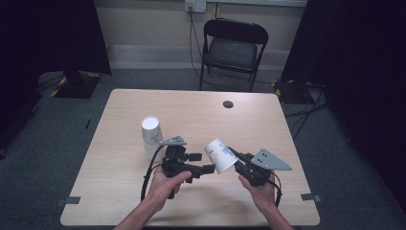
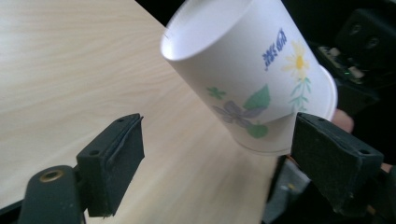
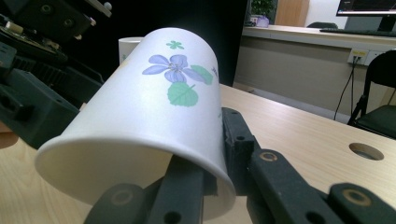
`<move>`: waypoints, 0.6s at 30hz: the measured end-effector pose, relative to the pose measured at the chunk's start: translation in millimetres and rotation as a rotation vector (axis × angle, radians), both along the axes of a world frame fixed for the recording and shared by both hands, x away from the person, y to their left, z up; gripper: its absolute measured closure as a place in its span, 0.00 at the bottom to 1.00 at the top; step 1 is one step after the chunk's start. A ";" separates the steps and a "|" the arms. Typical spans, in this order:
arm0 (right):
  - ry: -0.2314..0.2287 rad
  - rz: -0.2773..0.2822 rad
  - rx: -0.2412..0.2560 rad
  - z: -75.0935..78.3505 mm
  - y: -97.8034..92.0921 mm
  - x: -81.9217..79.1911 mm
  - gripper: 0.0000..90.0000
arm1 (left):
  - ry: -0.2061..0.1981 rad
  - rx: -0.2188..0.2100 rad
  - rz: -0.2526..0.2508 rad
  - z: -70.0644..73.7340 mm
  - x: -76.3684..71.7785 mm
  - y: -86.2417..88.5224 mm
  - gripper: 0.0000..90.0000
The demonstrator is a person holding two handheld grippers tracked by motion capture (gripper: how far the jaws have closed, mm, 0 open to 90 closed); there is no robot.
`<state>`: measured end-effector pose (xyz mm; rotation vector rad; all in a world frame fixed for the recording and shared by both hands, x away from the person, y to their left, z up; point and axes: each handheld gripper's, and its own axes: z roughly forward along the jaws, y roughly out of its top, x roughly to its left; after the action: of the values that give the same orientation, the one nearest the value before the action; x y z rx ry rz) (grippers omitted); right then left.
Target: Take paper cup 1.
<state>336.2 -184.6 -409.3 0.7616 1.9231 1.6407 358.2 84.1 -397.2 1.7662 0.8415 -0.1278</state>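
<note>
I've got the flowered paper cup [image 1: 220,155] up off the counter [image 1: 119,182], lying tilted rather than upright. Its long axis runs from the right tool [image 1: 237,162] toward the left tool [image 1: 209,168]: closed base points up and away to the far-left, open mouth faces back at my right hand [image 1: 261,187]. In the right gripper view the right tool is clamped on the cup's rim [image 3: 205,186], one jaw inside the mouth, the other pressed on the outer wall, printed violet flower [image 3: 173,65] on top.

Left tool is spread wide open, nothing between the pads; in the left gripper view the cup [image 2: 252,70] sits just past and above the jaws, nearer the right-hand pad [image 2: 334,158], can't tell if it touches. Left hand [image 1: 165,184] holds that tool just beside the cup, low over the counter.

A stack of cups [image 1: 151,134] stands base-up on the counter, beyond the left tool, apart from the held cup. Black chair [image 1: 232,50] behind the counter's far edge
</note>
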 end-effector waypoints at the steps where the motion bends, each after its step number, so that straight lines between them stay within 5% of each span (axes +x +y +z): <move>1: 0.002 0.002 -0.002 0.1 -0.9 0.2 0.95 | -0.014 0.011 0.011 -0.5 -0.1 0.7 0.20; 7: 0.045 -0.007 -0.029 2.2 -7.5 2.1 0.95 | -0.125 0.083 0.050 -2.2 -2.9 -0.4 0.24; 11: 0.114 -0.003 -0.060 2.4 -11.3 5.7 0.95 | -0.264 0.205 0.038 -1.1 -12.8 -6.9 0.25; 18: 0.211 0.034 -0.110 1.0 -10.6 10.7 0.96 | -0.268 0.274 0.011 -5.1 -11.5 -9.4 0.23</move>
<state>346.9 -195.2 -408.3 0.8919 2.1632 1.5105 346.7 74.7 -402.3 1.9788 0.6968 0.2379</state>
